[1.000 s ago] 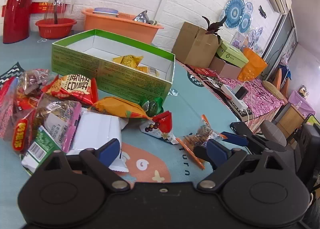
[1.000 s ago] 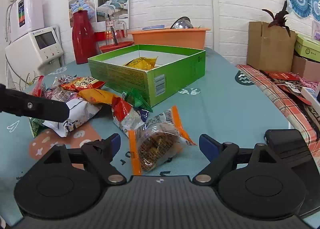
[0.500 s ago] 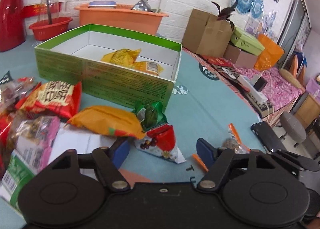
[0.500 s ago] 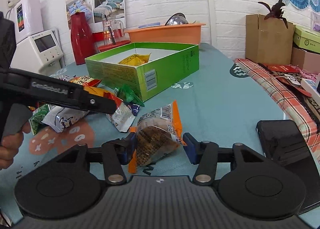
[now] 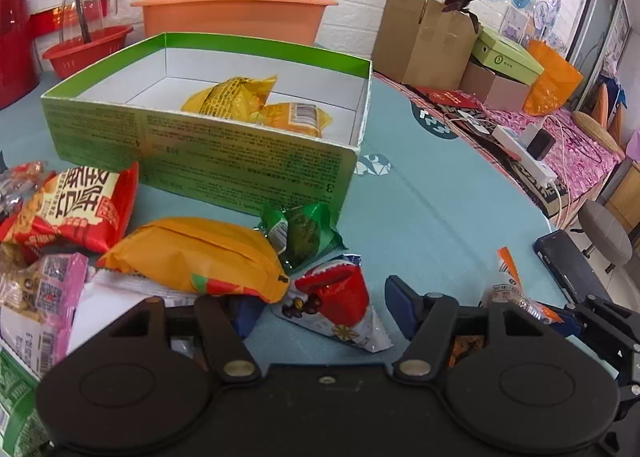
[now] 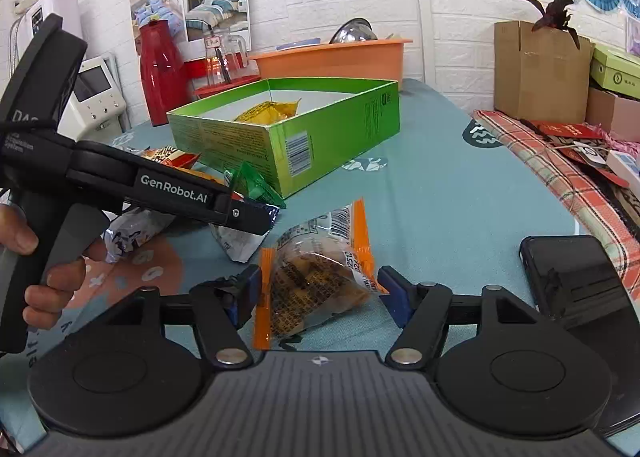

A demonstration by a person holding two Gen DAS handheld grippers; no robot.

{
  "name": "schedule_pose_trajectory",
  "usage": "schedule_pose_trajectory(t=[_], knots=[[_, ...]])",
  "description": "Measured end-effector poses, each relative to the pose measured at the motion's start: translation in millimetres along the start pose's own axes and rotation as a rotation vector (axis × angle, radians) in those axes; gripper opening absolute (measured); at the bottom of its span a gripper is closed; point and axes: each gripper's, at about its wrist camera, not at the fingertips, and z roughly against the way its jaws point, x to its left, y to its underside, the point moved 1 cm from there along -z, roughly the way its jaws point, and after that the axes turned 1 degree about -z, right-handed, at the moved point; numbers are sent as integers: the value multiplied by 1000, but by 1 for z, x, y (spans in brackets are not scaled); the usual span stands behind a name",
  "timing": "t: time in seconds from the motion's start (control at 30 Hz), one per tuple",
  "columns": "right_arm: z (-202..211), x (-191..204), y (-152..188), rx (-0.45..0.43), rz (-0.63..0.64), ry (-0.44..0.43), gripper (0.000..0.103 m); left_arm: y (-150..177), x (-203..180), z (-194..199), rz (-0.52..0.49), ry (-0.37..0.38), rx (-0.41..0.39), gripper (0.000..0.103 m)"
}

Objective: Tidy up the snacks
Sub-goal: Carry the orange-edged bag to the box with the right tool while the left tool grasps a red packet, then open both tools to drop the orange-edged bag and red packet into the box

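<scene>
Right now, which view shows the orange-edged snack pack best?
The right wrist view: the pack lies whole between the open right gripper fingers. The left wrist view shows only its edge behind a finger.

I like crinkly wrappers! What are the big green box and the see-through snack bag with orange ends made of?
The big green open-topped box looks like printed cardboard: thin straight walls, folded corners, white inside, slightly glossy outside. The see-through snack bag with orange ends looks like thin shiny plastic film: it wrinkles, glints, and shows the brown snack through it. It probably crinkles.
</scene>
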Motion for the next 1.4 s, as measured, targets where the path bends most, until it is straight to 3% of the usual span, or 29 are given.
schedule_pose_trajectory(t=[0.03, 0.1, 0.23, 0.4, 0.6, 0.77, 0.93, 1.4], knots=[[-1, -1, 0, -3, -11, 0, 103, -1, -1, -1, -9, -2, 0, 75], [-2, -3, 1, -9, -20, -9, 87, -1, -2, -1, -33, -7, -3, 72], [5, 1, 0, -12, 2, 4, 85, 0, 3, 4, -8, 20, 0, 70], [19, 6, -16, -77, 22, 3, 85, -4, 7, 31, 2, 84, -24, 70], [23, 16, -52, -170, 64, -15, 85, -31, 15, 75, 9, 122, -137, 70], [12, 23, -82, -234, 85, -32, 85, -61, 30, 91, 29, 96, -206, 70], [-13, 27, -103, -252, 103, -34, 85, -85, 49, 80, 64, 51, -230, 70], [-102, 25, -128, -186, 118, 9, 86, -122, 103, 16, 150, 4, -183, 71]])
